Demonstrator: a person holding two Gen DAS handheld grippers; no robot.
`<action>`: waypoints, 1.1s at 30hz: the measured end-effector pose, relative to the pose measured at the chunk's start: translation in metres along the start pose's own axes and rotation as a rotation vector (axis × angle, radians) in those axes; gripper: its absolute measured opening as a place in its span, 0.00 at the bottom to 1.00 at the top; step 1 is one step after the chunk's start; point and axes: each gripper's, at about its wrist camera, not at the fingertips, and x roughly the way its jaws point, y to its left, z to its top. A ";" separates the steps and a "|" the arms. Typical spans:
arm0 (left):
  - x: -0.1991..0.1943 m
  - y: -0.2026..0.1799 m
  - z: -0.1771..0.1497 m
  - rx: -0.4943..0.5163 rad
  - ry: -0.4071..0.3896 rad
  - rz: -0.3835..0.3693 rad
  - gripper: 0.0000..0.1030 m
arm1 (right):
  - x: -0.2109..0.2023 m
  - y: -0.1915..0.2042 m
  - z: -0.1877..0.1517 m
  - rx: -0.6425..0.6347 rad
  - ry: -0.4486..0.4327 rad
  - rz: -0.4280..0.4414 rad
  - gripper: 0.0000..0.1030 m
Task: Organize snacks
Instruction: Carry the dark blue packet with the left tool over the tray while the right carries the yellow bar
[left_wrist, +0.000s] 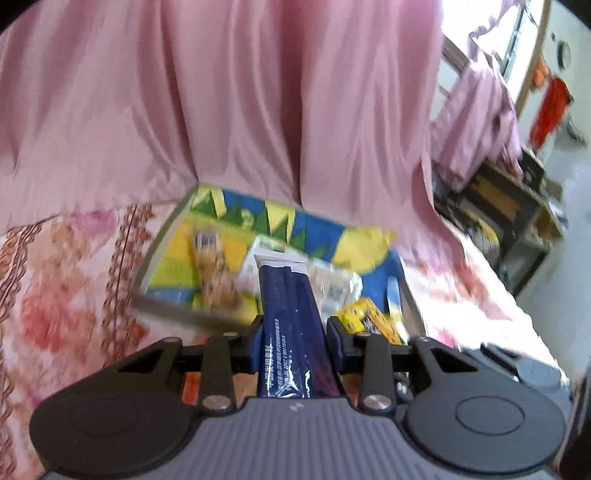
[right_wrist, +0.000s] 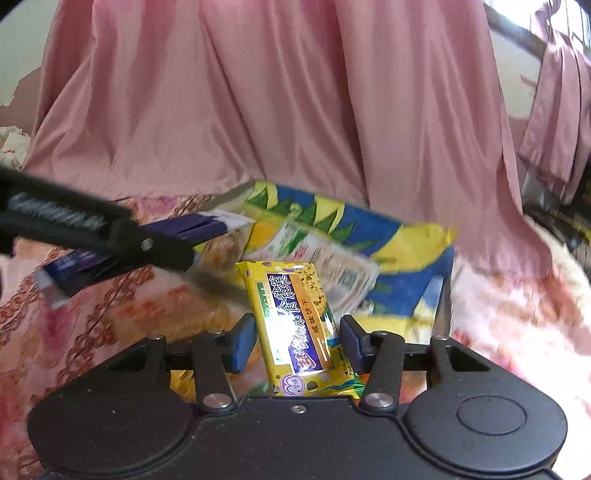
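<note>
My left gripper (left_wrist: 294, 332) is shut on a dark blue snack packet (left_wrist: 291, 306) and holds it above the near edge of a yellow, blue and green box (left_wrist: 173, 254). In the right wrist view the left gripper (right_wrist: 173, 251) comes in from the left with the blue packet (right_wrist: 70, 277) sticking out both sides. My right gripper (right_wrist: 297, 339) holds a yellow biscuit packet (right_wrist: 295, 317) between its blue pads; the left pad shows a small gap. This yellow packet also shows in the left wrist view (left_wrist: 365, 317). A white-labelled packet (right_wrist: 328, 258) lies in the box (right_wrist: 402, 236).
The box sits on a floral pink bedcover (left_wrist: 74, 295). A pink curtain (left_wrist: 258, 92) hangs right behind it. A dark shelf unit with boxes (left_wrist: 509, 221) stands at the right, beside a bright window.
</note>
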 end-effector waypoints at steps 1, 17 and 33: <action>0.008 0.001 0.008 -0.028 -0.023 -0.005 0.37 | 0.003 -0.002 0.004 -0.008 -0.010 -0.004 0.50; 0.120 0.032 0.044 -0.080 -0.053 0.010 0.37 | 0.101 -0.039 0.036 -0.039 -0.052 -0.067 0.50; 0.146 0.031 0.030 -0.043 0.042 0.035 0.38 | 0.132 -0.040 0.027 -0.048 0.044 -0.055 0.50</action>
